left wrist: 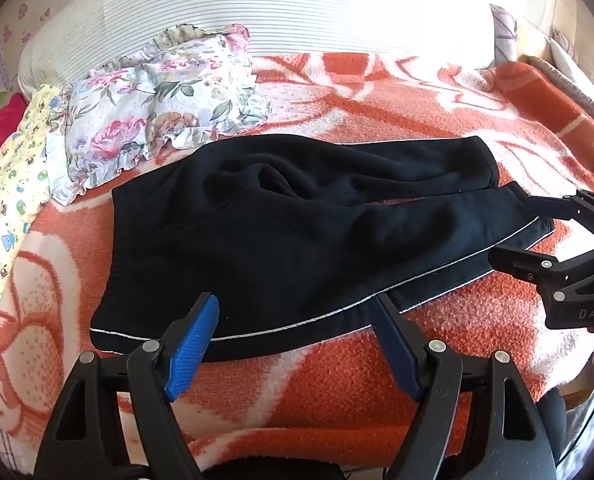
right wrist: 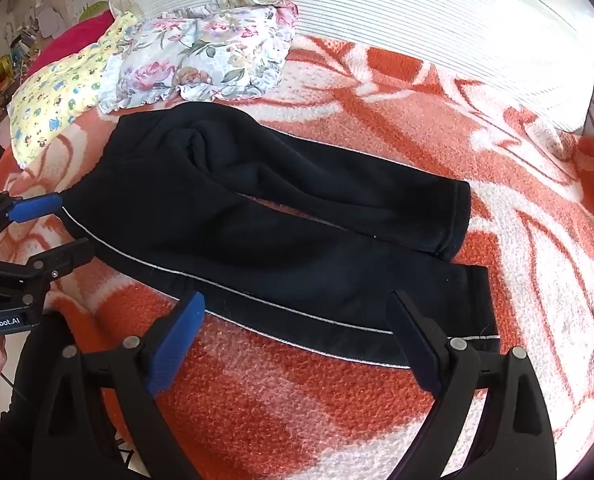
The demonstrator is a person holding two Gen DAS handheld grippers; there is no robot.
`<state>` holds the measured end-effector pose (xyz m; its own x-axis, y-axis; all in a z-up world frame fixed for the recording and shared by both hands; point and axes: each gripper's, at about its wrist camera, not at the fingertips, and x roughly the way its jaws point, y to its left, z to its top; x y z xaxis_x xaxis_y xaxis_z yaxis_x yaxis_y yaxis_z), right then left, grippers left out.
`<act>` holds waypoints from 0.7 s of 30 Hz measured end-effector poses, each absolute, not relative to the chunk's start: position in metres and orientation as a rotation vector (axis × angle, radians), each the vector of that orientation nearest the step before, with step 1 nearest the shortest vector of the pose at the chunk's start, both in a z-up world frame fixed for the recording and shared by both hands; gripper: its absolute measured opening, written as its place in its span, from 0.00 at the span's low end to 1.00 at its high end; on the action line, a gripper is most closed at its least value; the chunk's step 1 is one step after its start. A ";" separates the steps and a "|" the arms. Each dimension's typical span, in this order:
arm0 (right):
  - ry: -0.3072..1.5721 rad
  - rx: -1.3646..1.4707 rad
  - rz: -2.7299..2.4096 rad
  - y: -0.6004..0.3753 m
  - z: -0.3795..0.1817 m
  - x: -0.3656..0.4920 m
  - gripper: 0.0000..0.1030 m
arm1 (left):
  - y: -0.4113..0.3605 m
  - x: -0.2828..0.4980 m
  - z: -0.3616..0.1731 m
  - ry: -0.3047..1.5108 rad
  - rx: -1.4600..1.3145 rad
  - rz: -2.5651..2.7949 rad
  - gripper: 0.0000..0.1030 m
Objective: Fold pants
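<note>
Jaws of both grippers stand wide apart, gripping nothing; left gripper (left wrist: 297, 344) hangs over the near edge of the pants (left wrist: 289, 236) at the waist end, its blue pad (left wrist: 195, 344) above the white side stripe (left wrist: 257, 334); right gripper (right wrist: 301, 340) hangs over the near leg close to its cuff, fingers straddling the same stripe; whether any pad touches the cloth I cannot tell.

Pants black, lying flat on an orange-and-white blanket (left wrist: 337, 384); long axis runs side to side across the bed; waistband (left wrist: 115, 240) to the left, both cuffs to the right; near leg cuff (right wrist: 485, 304) reaches further right than far leg cuff (right wrist: 457, 220); legs lie side by side with a narrow gap opening toward the cuffs; fabric bunched and creased around the crotch (right wrist: 193, 140).

Floral pillow (left wrist: 165, 108) just beyond the waist end, near the pants; yellow printed pillow (left wrist: 5, 200) further left; striped white bedding (left wrist: 257, 4) along the far side of the blanket.
</note>
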<state>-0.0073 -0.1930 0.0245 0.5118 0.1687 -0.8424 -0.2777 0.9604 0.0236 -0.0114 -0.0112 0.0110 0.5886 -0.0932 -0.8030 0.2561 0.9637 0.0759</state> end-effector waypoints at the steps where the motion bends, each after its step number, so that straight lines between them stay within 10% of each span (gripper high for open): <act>1: 0.999 -0.123 0.271 -0.193 0.024 -0.007 0.90 | -0.011 -0.011 0.010 0.922 0.192 -0.206 0.76; 21: 0.975 -0.087 0.241 -0.208 0.020 -0.011 0.90 | -0.018 -0.004 0.002 0.954 0.203 -0.252 0.76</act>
